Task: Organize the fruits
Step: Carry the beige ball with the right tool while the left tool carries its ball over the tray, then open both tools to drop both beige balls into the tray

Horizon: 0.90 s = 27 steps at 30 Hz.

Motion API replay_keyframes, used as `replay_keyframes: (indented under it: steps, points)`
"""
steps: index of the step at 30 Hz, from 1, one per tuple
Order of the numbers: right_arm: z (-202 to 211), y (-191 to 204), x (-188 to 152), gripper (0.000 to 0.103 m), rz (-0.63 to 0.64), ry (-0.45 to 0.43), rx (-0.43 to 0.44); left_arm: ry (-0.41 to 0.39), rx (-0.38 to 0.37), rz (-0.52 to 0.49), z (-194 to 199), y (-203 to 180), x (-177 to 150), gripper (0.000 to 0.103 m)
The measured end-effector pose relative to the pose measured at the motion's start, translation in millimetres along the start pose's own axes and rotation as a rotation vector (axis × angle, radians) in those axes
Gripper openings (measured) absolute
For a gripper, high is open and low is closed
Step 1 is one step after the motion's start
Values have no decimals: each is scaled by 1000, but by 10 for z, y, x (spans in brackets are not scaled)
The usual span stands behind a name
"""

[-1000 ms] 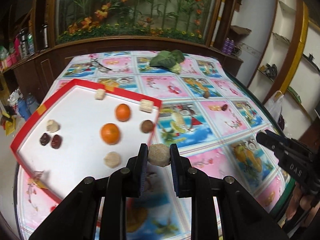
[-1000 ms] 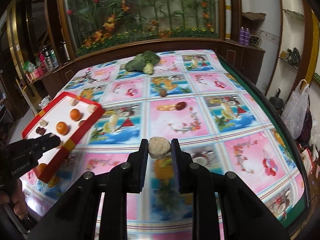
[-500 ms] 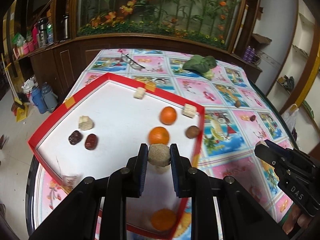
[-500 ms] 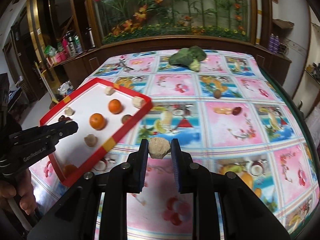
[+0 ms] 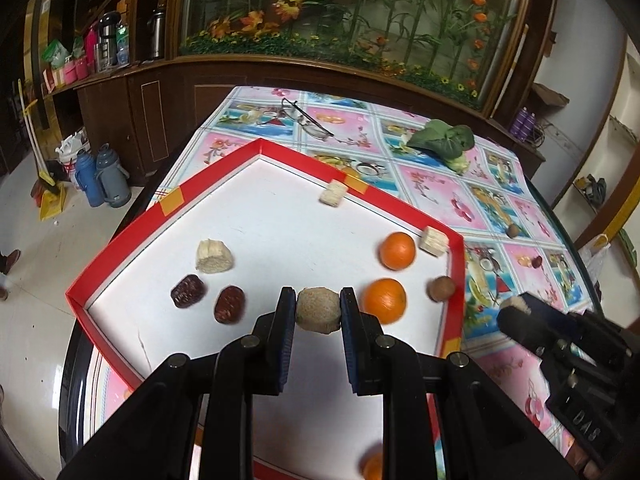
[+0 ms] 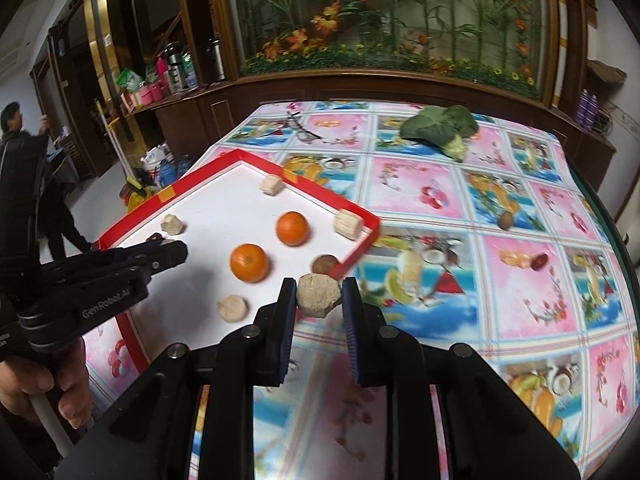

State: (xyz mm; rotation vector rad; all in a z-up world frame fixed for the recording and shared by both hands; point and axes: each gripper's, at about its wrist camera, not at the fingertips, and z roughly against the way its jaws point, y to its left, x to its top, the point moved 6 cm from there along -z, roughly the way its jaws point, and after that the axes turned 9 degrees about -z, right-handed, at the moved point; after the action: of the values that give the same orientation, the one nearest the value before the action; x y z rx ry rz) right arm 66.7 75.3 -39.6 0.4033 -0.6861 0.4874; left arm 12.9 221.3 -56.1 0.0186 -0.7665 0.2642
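A red-rimmed white tray [image 5: 168,204] [image 6: 132,220] lies on the table's left side. It holds oranges [image 5: 384,300] [image 6: 249,263], beige corn chunks [image 5: 214,256], two dark dates [image 5: 188,291] and a brown round fruit [image 5: 441,289]. My left gripper [image 5: 318,310] is shut on a beige corn chunk [image 5: 318,310] above the tray's near middle. My right gripper [image 6: 319,295] is shut on another beige chunk [image 6: 319,294] above the tablecloth, just off the tray's right corner. Each gripper shows in the other's view.
On the patterned tablecloth [image 6: 520,280] lie a leafy green vegetable [image 6: 440,128], a pair of glasses [image 5: 306,120], a small brown fruit [image 6: 506,220] and a dark date [image 6: 540,261]. Thermos flasks [image 5: 100,180] stand on the floor at left. A person [image 6: 20,152] stands far left.
My left gripper has carried its chunk leftward from the tray's right edge to above the tray's middle. My right gripper has carried its chunk left, toward the tray's right corner.
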Motion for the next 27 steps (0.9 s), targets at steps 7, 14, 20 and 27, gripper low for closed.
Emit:
replay_keyframes:
  steps: [7, 14, 20, 27]
  points:
    - [-177, 229, -7, 25, 34, 29, 28, 4, 2, 13, -66, 117, 53, 21]
    - [-276, 335, -39, 25, 47, 46, 43, 12, 1, 25, -120, 168, 71, 21]
    - [-325, 360, -34, 25, 46, 49, 44, 18, -6, 38, -171, 220, 110, 21]
    - [-473, 338, 37, 25, 40, 55, 33, 29, -18, 20, -251, 200, 154, 21]
